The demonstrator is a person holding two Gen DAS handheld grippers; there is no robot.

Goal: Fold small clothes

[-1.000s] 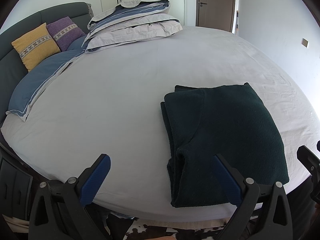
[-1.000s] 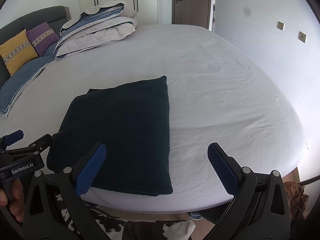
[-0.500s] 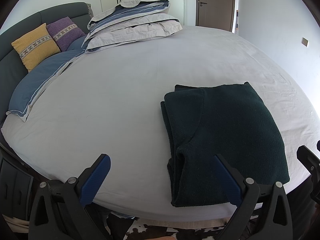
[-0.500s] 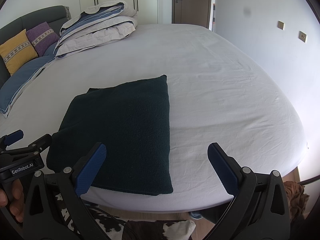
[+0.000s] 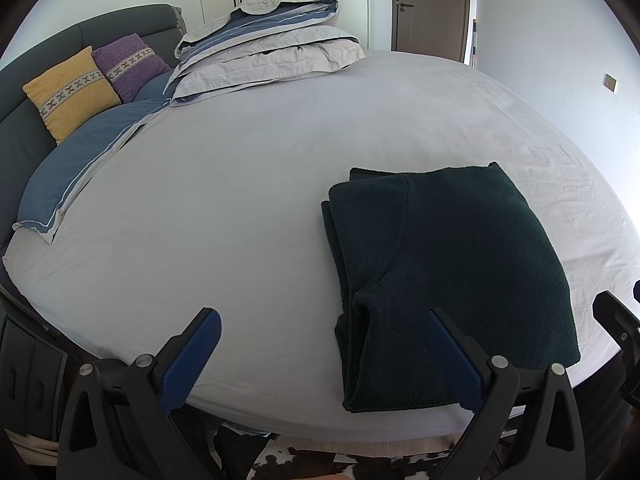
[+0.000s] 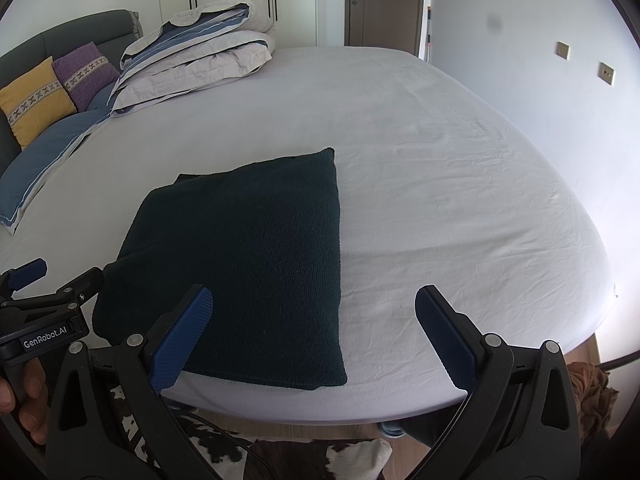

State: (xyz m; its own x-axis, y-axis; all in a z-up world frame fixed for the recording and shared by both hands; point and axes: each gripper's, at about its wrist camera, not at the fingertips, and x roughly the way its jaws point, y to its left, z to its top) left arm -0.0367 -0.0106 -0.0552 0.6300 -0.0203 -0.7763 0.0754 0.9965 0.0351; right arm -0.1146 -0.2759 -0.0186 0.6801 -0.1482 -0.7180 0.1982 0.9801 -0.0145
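Folded dark green garment [image 5: 448, 280] lies flat on the bed [image 5: 240, 208] near its front edge, at about four o'clock in the left wrist view. Left claw [image 5: 324, 352] and right claw [image 6: 316, 332] both gape wide, gripping nothing, held just off the bed's near edge.

Both wrist cameras look from the bed's [image 5: 240, 200] near edge toward the far door [image 6: 384, 0], left camera further left; both share the garment [image 6: 248, 256].
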